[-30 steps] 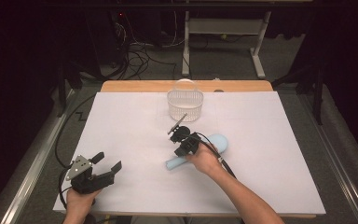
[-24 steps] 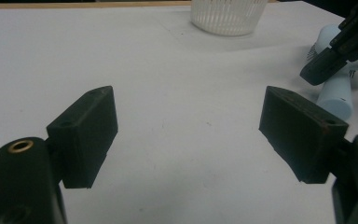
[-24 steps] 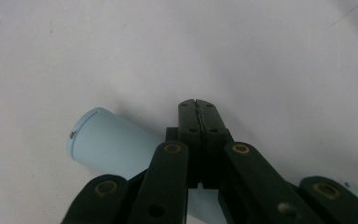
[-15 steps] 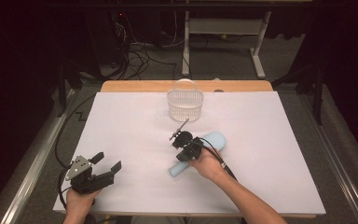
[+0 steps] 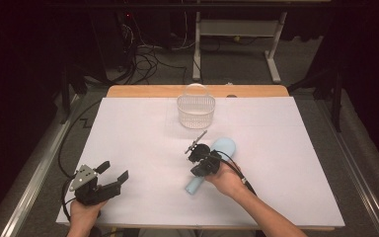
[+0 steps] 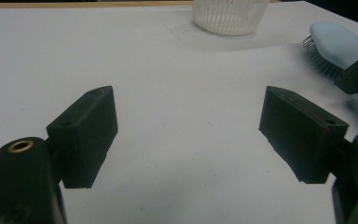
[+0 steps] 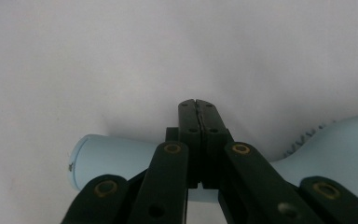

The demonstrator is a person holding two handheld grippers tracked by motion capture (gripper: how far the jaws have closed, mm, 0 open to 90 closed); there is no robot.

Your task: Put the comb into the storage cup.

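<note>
A light blue hairbrush lies slanted on the white table sheet, bristles down, its handle end toward the near edge. My right gripper is over the handle, jaws pressed flat together with nothing between them. In the right gripper view the shut gripper crosses above the brush handle; whether it touches the handle I cannot tell. My left gripper rests near the front left corner, open and empty, its gripper wide apart over bare sheet. The brush head shows at the right of that view.
A white ribbed round basket stands at the back middle of the sheet, also seen as the basket in the left gripper view. A wooden table edge runs behind it. Cables trail off the left side.
The brush has turned: its handle end swung toward the near edge, and the right hand and gripper shifted with it. The left gripper has stayed put.
</note>
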